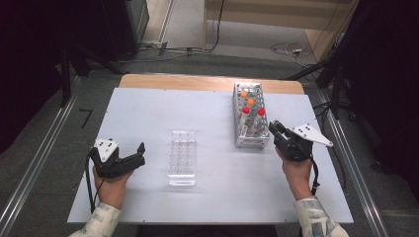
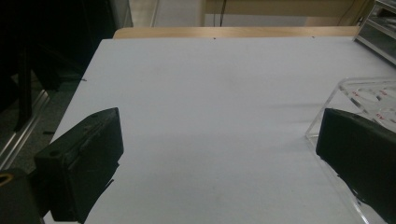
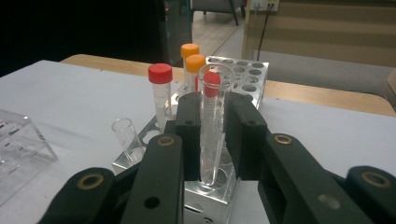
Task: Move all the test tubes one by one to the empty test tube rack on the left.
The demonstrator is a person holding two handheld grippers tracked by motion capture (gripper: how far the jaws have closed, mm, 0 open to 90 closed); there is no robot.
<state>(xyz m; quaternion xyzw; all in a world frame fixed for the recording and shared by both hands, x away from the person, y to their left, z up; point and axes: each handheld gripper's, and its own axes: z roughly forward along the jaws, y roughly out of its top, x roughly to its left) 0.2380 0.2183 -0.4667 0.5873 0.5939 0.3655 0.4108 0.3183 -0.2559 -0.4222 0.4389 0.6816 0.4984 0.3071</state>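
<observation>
Right gripper view: your right gripper is pinching a clear glass tube standing in the metal rack; your left gripper is resting spread wide.

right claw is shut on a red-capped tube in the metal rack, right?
Not quite: the right claw is shut on an uncapped clear glass tube in the metal rack, as the right gripper view shows. The red-capped tubes stand behind it.
</observation>
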